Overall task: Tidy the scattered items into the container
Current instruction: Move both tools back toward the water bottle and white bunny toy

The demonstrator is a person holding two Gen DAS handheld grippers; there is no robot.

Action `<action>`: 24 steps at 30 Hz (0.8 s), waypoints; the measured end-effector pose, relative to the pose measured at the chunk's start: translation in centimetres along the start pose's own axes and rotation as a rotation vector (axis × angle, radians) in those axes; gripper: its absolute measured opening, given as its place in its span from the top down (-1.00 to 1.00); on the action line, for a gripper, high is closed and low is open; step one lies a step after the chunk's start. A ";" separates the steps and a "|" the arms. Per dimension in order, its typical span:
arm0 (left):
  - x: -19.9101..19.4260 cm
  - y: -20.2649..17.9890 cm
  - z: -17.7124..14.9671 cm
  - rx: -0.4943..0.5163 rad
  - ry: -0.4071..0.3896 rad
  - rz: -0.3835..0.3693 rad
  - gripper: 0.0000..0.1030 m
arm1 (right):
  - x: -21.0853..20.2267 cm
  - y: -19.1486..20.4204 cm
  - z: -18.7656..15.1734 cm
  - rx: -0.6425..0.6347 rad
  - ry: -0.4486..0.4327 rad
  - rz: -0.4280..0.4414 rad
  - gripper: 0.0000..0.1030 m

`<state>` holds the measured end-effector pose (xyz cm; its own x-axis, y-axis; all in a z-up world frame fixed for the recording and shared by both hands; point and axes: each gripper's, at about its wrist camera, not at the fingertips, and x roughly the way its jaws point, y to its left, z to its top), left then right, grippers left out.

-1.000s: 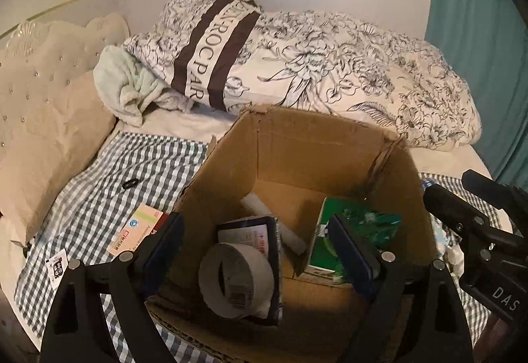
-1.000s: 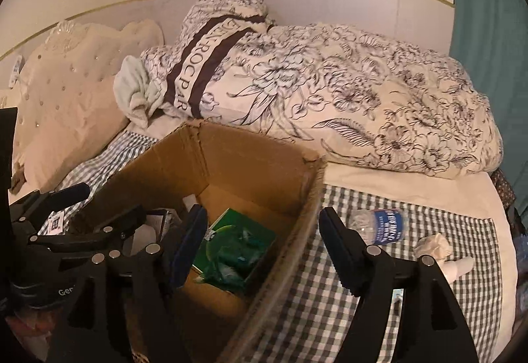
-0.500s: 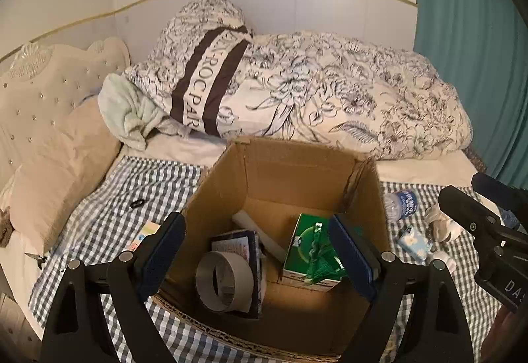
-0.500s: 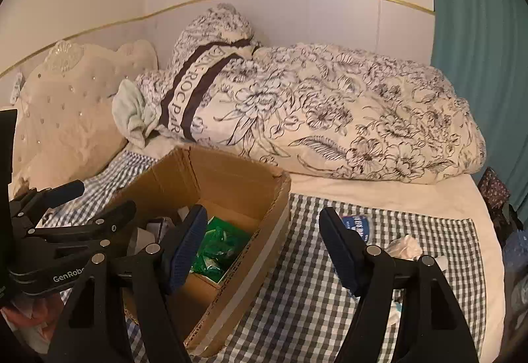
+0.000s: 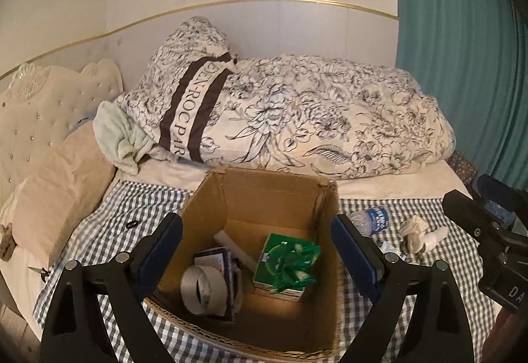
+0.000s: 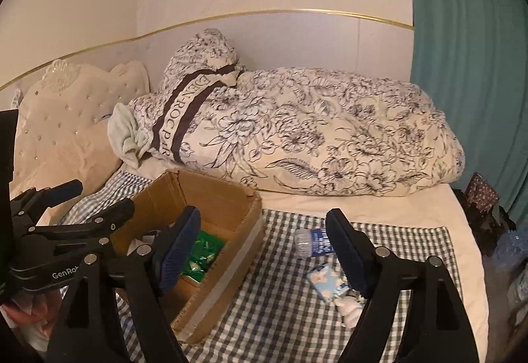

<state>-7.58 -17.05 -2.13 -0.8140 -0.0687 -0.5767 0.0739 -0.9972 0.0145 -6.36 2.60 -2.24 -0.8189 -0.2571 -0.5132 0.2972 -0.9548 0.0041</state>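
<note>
Here, left gripper wide open, holding nothing, above the box. Right gripper empty, jaws opening. Box holds tape and green pack. Bottle, tissue pack lie right of box.

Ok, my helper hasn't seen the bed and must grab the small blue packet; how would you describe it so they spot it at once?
Start at the cardboard box on the checked cloth, then look to its right. Past the lying water bottle, nearer the camera, is the small blue packet, flat on the cloth. It is the only pale blue, white-patterned rectangle there; the crumpled white tissue beside it is shapeless.
</note>
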 end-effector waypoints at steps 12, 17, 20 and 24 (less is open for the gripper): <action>-2.0 -5.0 1.6 0.043 -0.051 -0.050 -0.89 | -3.0 -5.0 -0.2 0.038 -0.025 -0.070 -0.68; -2.0 -7.3 2.0 0.067 -0.057 -0.069 -0.89 | -3.7 -7.3 -0.6 0.059 -0.017 -0.090 -0.69; -2.1 -8.6 1.9 0.079 -0.062 -0.082 -0.89 | -4.2 -8.5 -0.9 0.064 -0.019 -0.108 -0.72; -1.9 -10.3 2.0 0.088 -0.067 -0.100 -0.93 | -4.8 -10.1 -1.1 0.073 -0.025 -0.139 -0.81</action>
<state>-7.96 -6.69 0.49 -0.8517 0.0321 -0.5230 -0.0578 -0.9978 0.0329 -4.89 13.66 -0.81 -0.8617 -0.1246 -0.4918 0.1447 -0.9895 -0.0029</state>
